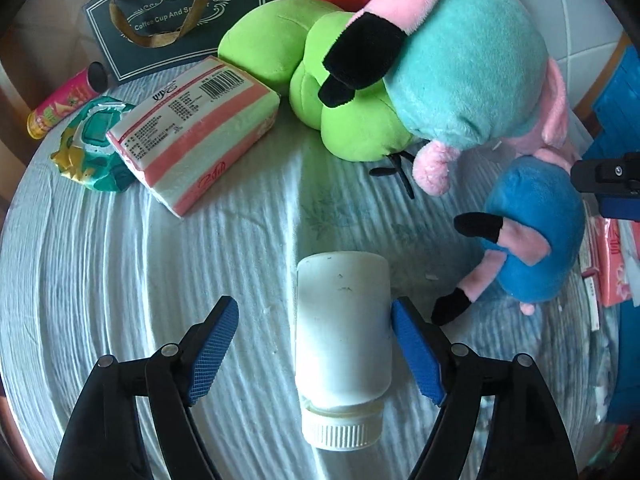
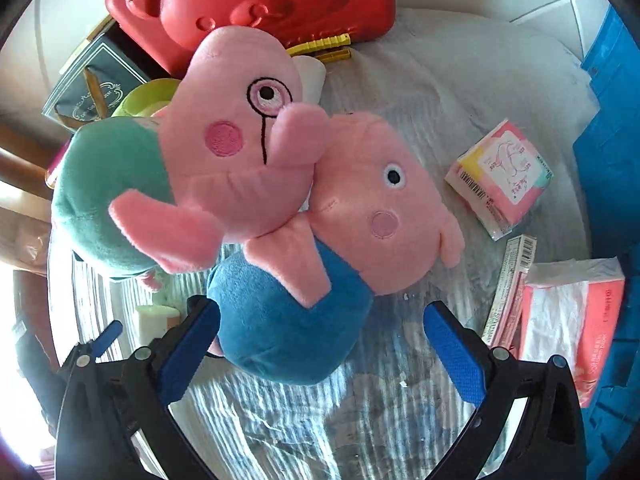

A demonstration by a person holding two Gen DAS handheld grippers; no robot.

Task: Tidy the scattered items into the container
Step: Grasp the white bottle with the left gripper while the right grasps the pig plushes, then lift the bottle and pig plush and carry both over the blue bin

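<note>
A dark gift bag (image 1: 176, 20) reading "Coffee Cup And S…" stands at the bed's (image 1: 100, 248) far edge. The left gripper (image 1: 316, 350), jaws apart, straddles a plain white bottle (image 1: 342, 332) near the bed's near edge, its right pad touching. The right gripper (image 2: 320, 352) gapes around the blue-bodied pig plush (image 2: 288, 320).

Both grippers point steeply downward, the left gripper (image 1: 314, 354) with its fingers spread apart, the right gripper (image 2: 322, 354) likewise spread wide.
</note>
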